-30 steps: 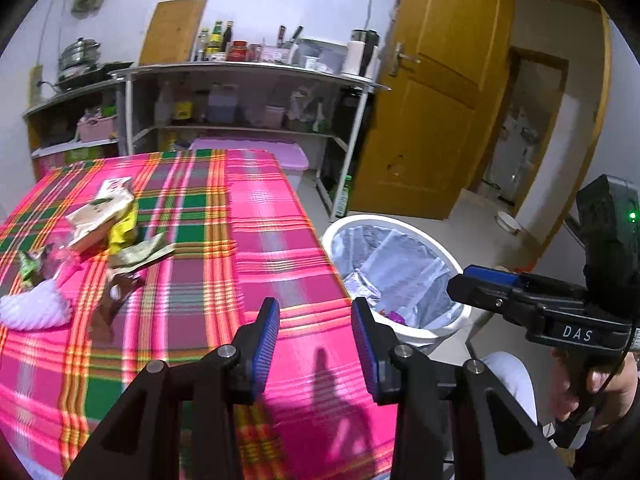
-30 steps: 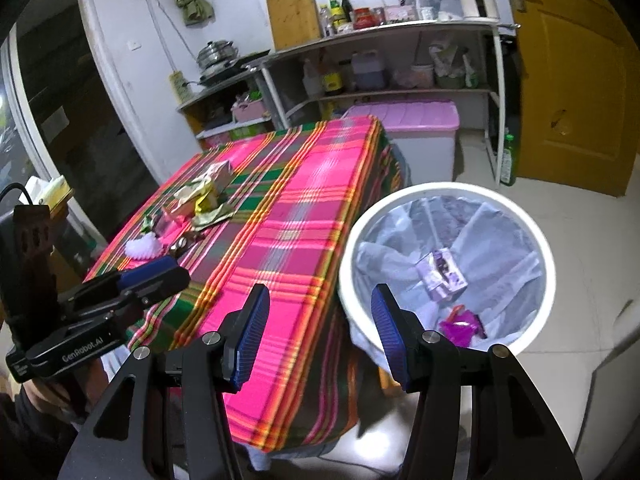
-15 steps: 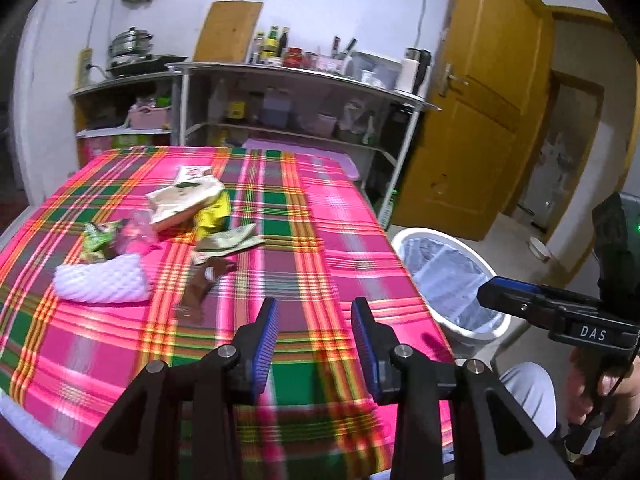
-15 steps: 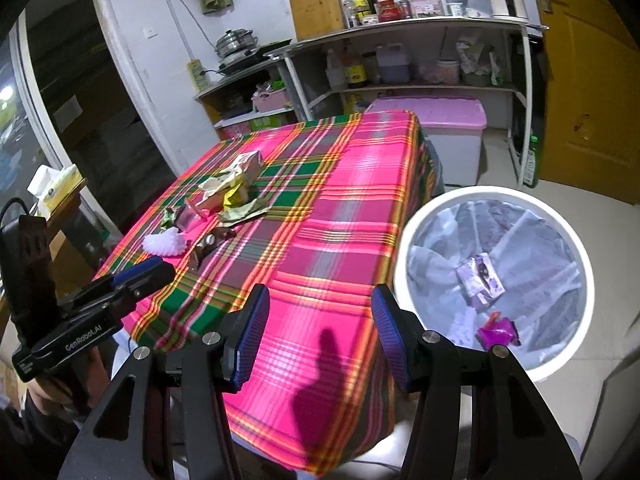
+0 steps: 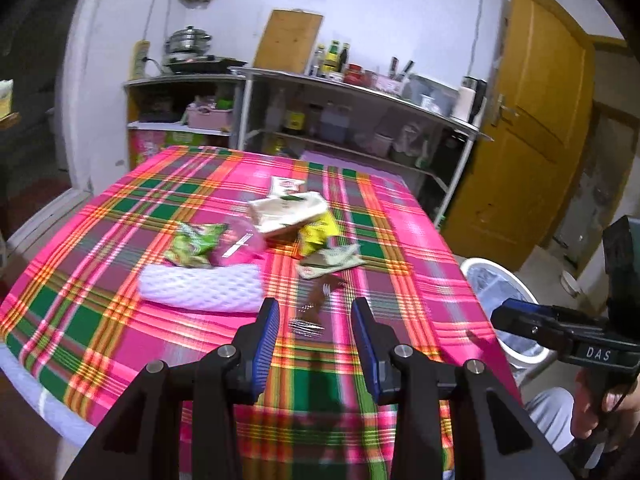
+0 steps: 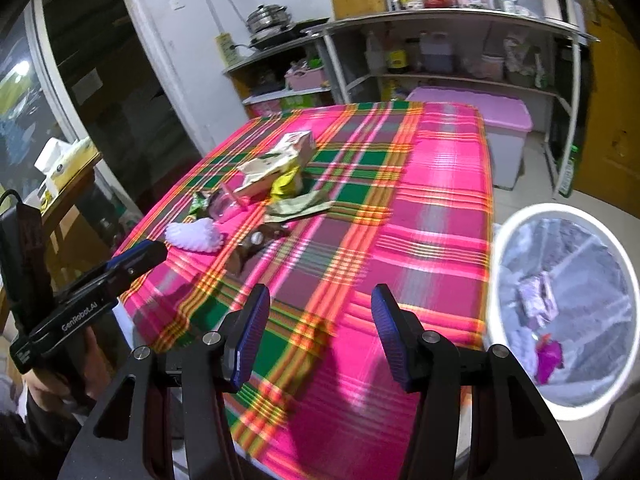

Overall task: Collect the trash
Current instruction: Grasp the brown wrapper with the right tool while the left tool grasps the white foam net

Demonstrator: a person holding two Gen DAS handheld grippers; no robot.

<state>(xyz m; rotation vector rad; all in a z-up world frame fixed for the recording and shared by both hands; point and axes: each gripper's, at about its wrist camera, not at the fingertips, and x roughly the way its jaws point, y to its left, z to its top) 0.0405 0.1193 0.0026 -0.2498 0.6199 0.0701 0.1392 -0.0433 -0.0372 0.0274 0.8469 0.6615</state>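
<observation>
We are holding the left gripper point(image 5: 313, 322) with its jaws apart and nothing between them, aiming it down at the plaid tablecloth point(image 5: 400, 240) just short of the litter. The right gripper point(image 6: 316, 316) is likewise standing apart and empty, hovering over the near part of the cloth with the bin off to its side. Straight ahead of the left jaws, a dark brown wrapper point(image 5: 316, 304) with a silvery end is lying nearest to us, and we are judging it the likeliest first pick. Beside it, a white foam net sleeve point(image 5: 200, 286) is resting flat, with a green snack packet point(image 5: 192, 244) and a pinkish clear plastic piece point(image 5: 240, 244) just behind it. Farther on, a pale green wrapper point(image 5: 332, 260), a yellow packet point(image 5: 316, 234) and a cream paper carton point(image 5: 288, 210) are sitting in a loose heap. The white lined trash bin point(image 6: 624, 264) is standing on the floor at the table's corner, already holding a purple packet point(image 6: 536, 294) and a magenta scrap point(image 6: 548, 356). So we are reckoning the job as begun but mostly ahead of us: a couple of pieces are binned, while the whole cluster on the table is waiting to be carried over.
</observation>
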